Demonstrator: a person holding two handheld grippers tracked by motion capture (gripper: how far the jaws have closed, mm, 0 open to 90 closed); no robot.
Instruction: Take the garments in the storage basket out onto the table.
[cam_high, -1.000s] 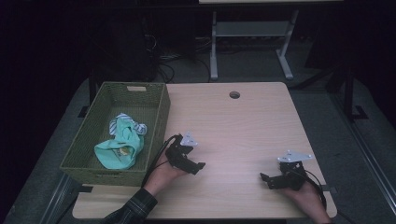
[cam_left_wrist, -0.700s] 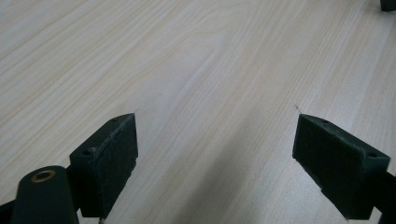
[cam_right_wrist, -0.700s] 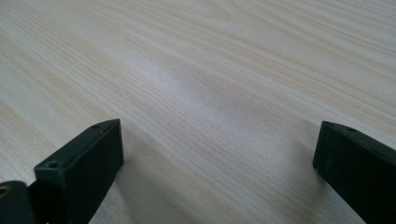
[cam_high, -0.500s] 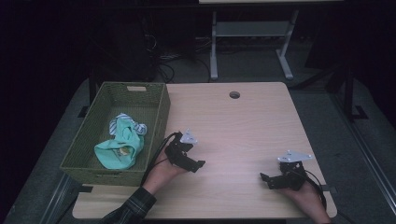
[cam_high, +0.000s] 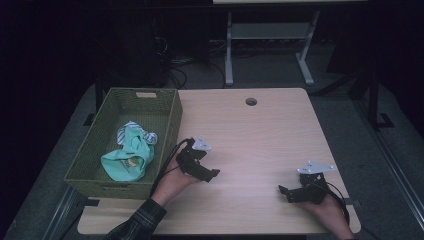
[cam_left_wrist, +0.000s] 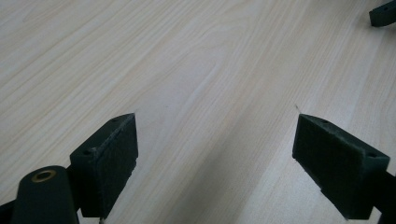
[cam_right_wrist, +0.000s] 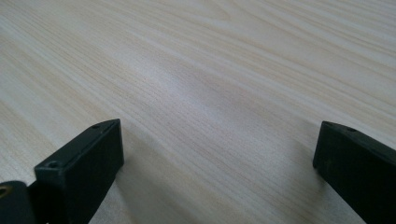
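My left gripper (cam_high: 204, 170) rests low over the light wooden table (cam_high: 260, 135), just right of the green woven basket (cam_high: 170, 125). In the left gripper view its jaws (cam_left_wrist: 215, 135) stand wide open with bare wood between them. My right gripper (cam_high: 290, 194) sits near the front right of the table. Its jaws (cam_right_wrist: 219, 144) are also open over bare wood. A mint-green cloth (cam_high: 127, 160) lies in the basket, with a striped cloth (cam_high: 131, 131) just behind it.
A round cable hole (cam_high: 251, 101) is at the table's far edge. A grey metal stand (cam_high: 270, 35) is on the dark floor beyond. The tip of the other gripper's jaw (cam_left_wrist: 383, 11) shows at the top right of the left gripper view.
The left gripper has edged very slightly away from the person. The right gripper has stayed still.
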